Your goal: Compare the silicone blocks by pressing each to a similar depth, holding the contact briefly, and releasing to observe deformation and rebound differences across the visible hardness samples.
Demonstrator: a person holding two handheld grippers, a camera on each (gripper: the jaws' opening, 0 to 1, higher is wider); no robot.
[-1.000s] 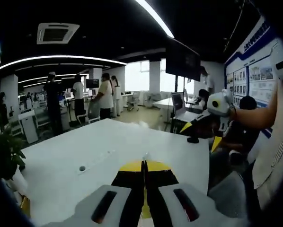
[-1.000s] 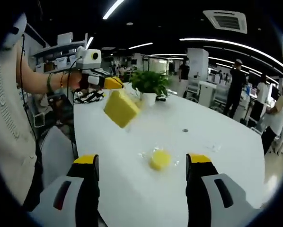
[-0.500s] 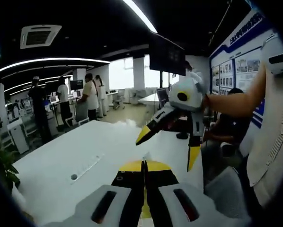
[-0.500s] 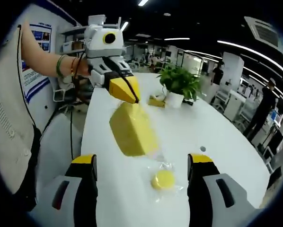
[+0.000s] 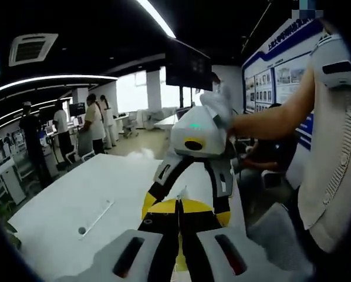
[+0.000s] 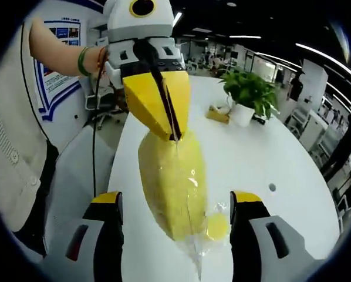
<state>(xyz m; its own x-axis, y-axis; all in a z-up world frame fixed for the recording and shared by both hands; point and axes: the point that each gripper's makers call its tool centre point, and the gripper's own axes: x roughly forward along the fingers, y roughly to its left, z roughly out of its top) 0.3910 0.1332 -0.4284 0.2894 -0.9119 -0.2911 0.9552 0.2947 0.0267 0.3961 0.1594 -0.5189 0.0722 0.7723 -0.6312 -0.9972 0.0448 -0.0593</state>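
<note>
1. The large silicone block [image 6: 172, 182] is hanging in the air above the white table [image 6: 293, 147] in the right gripper view. It is pale yellow, oblong, matte, and wrapped in a clear glossy film that trails off below its lower end.
2. A second sample, the small round block [image 6: 218, 225], is lying on the table in its own crinkled clear wrap, just beside the lower end of the large silicone block.
3. You are holding the left gripper [image 6: 174, 132] with its yellow jaws pressed together on the top edge of the large silicone block's film, so the block is dangling from them. In the left gripper view those jaws [image 5: 178, 205] are meeting with no gap.
4. You are keeping the right gripper [image 6: 176, 202] wide apart, its yellow-tipped jaws standing on either side of the hanging block; whether they are touching it cannot be told.
5. The right gripper [image 5: 187, 208] is also appearing in the left gripper view, spread wide around the left jaw tips.
6. A potted plant [image 6: 249, 94] is standing farther along the table.
</note>
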